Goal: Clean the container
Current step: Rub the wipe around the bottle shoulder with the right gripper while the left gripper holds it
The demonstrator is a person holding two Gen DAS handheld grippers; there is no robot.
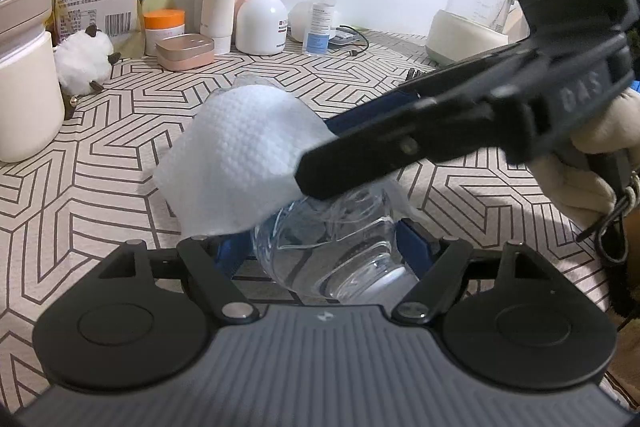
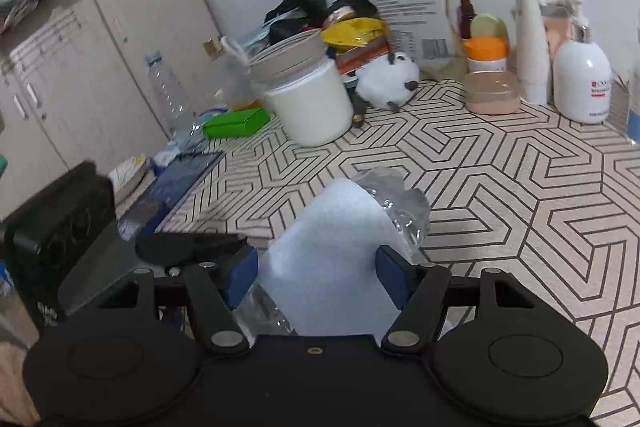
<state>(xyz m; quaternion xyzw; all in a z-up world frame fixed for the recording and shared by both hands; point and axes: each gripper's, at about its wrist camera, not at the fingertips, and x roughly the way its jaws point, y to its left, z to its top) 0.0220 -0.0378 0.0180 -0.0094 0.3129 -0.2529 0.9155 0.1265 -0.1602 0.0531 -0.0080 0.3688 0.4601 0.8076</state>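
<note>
1. Left wrist view: we see the left gripper [image 1: 326,239] clasping the base of a clear, crumpled plastic bottle [image 1: 340,247], lying on its side low over the patterned counter [image 1: 460,79]. The right gripper [image 1: 316,171] reaches in from the right, holding a white embossed paper towel [image 1: 240,155] against the bottle's upper side.

2. Right wrist view: the right gripper [image 2: 316,275] stands fairly wide, its blue pads [image 2: 390,275] flanking towel [image 2: 332,267] and bottle [image 2: 400,203].

3. Progress: we judge wiping under way; the towel covers only the middle, leaving neck and base to wipe.
</note>
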